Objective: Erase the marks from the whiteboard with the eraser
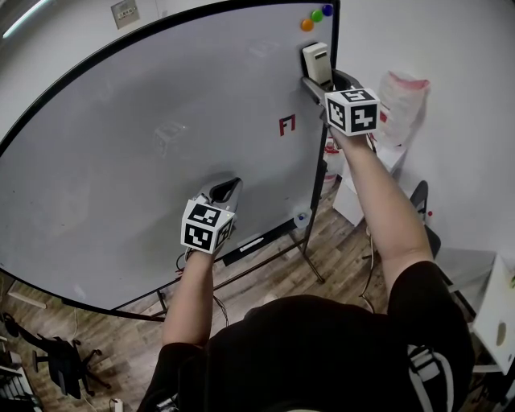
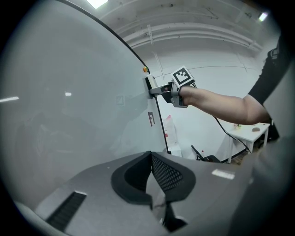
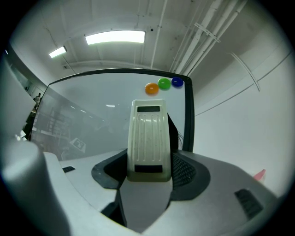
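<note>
The big whiteboard (image 1: 145, 145) fills the head view and bears one small red mark (image 1: 287, 125) near its right edge; that red mark (image 2: 150, 118) also shows in the left gripper view. My right gripper (image 1: 315, 82) is shut on a cream eraser (image 1: 316, 62), held against the board's upper right, above and right of the mark. In the right gripper view the eraser (image 3: 148, 138) stands upright between the jaws of the right gripper (image 3: 148, 169). My left gripper (image 1: 228, 188) is lower, close to the board's middle, and the left gripper (image 2: 150, 159) is shut on nothing.
Orange (image 1: 306, 24), green (image 1: 316, 15) and blue (image 1: 327, 10) magnets sit at the board's top right corner. The board's stand leg (image 1: 310, 257) rests on the wood floor. A white bag with red print (image 1: 402, 100) lies right of the board, and a white table (image 1: 495, 314) stands at far right.
</note>
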Demonstrator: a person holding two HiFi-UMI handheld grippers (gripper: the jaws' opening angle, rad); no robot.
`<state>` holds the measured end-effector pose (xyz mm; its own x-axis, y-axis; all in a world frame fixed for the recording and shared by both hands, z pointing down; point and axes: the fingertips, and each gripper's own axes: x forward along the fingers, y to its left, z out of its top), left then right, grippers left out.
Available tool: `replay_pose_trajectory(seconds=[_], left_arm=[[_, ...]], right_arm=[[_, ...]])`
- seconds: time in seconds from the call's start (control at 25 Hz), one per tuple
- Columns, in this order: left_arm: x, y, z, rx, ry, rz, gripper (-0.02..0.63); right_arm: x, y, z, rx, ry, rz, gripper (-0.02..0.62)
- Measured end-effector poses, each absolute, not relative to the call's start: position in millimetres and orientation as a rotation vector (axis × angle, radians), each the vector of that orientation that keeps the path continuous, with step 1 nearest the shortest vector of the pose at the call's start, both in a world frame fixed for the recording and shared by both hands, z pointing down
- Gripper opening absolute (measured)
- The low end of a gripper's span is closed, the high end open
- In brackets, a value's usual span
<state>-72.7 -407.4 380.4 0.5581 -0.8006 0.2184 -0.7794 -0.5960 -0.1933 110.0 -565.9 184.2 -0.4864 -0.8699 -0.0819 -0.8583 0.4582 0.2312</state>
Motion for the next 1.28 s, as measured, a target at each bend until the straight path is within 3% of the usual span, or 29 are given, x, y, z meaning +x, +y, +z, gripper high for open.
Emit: replay_pose_trajectory(seconds=[1.28], left_arm=[[-94.5, -389.7, 396.9, -2.711, 1.428, -0.432, 0.012]], right_arm=[[14.3, -515.4, 177.4, 1.355, -2.655, -0.59, 0.25]])
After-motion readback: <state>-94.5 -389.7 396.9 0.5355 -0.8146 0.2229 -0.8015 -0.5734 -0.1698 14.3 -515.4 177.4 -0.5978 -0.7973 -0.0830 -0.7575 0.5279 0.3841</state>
